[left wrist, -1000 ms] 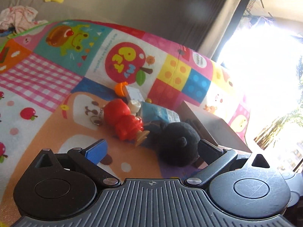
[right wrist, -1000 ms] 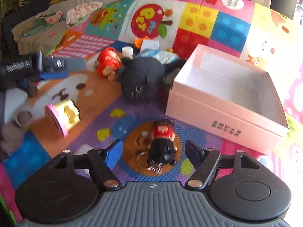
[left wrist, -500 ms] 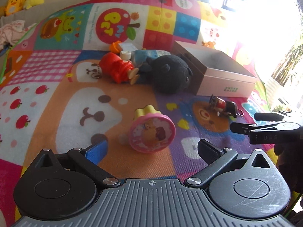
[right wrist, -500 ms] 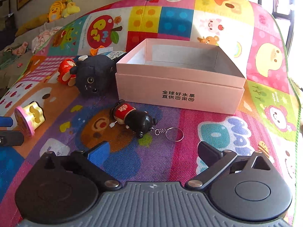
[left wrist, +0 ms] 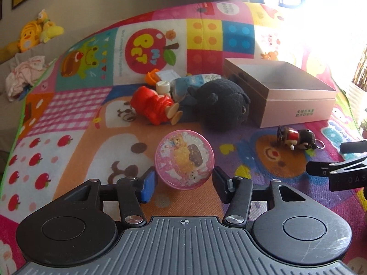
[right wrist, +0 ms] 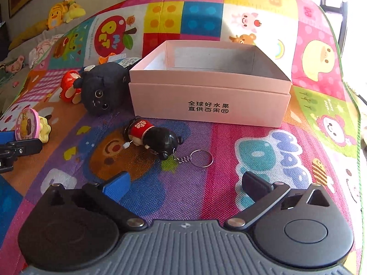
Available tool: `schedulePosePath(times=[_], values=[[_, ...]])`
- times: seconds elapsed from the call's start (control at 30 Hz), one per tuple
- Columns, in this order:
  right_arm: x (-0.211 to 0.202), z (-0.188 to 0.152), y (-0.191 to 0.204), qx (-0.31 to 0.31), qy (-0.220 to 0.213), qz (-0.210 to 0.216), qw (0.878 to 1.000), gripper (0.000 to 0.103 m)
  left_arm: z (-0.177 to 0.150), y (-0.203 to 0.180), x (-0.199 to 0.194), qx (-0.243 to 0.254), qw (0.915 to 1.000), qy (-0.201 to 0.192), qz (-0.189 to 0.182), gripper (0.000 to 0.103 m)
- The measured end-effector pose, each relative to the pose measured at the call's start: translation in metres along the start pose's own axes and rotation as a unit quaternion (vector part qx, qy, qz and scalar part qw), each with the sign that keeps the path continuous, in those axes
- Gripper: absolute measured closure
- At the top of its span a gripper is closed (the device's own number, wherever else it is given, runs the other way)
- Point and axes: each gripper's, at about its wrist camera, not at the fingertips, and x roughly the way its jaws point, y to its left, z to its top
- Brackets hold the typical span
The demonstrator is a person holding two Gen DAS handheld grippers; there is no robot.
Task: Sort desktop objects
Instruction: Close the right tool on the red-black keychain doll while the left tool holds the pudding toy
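Observation:
My left gripper (left wrist: 184,183) is open, its two fingers on either side of a round pink toy (left wrist: 184,159) with a yellow base that lies on the play mat; the pads are not touching it. The toy also shows in the right wrist view (right wrist: 27,126). My right gripper (right wrist: 183,183) is open and empty, low over the mat, just short of a black-haired doll keychain (right wrist: 151,137), which also shows in the left wrist view (left wrist: 296,137). An open, empty pink box (right wrist: 211,105) stands behind the keychain.
A black plush (left wrist: 222,103), a red figure (left wrist: 153,106), a blue pouch (left wrist: 195,81) and a small white bottle (left wrist: 162,87) lie in a heap left of the box (left wrist: 298,105). Yellow plush toys (left wrist: 34,34) and clothes (left wrist: 25,75) lie beyond the mat.
My left gripper has moved in on the pink toy, which now sits between its fingers. My right gripper has drawn back and turned; the keychain lies a little farther from it.

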Motion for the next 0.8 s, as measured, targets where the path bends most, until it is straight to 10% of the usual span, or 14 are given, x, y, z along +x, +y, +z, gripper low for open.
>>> schedulePosePath(times=[0.33, 0.47, 0.8], values=[[0.001, -0.001, 0.001, -0.002, 0.002, -0.003, 1.000, 0.000, 0.005, -0.006, 0.015, 0.000, 0.9997, 0.004, -0.026, 0.047], [0.001, -0.001, 0.001, -0.003, 0.004, 0.000, 1.000, 0.000, -0.004, 0.000, 0.019, -0.015, 0.9995, 0.013, -0.023, 0.008], [0.002, 0.007, 0.004, -0.046, 0.015, 0.011, 0.999, 0.000, -0.010, 0.011, 0.023, -0.051, 0.9971, 0.026, -0.050, 0.000]])
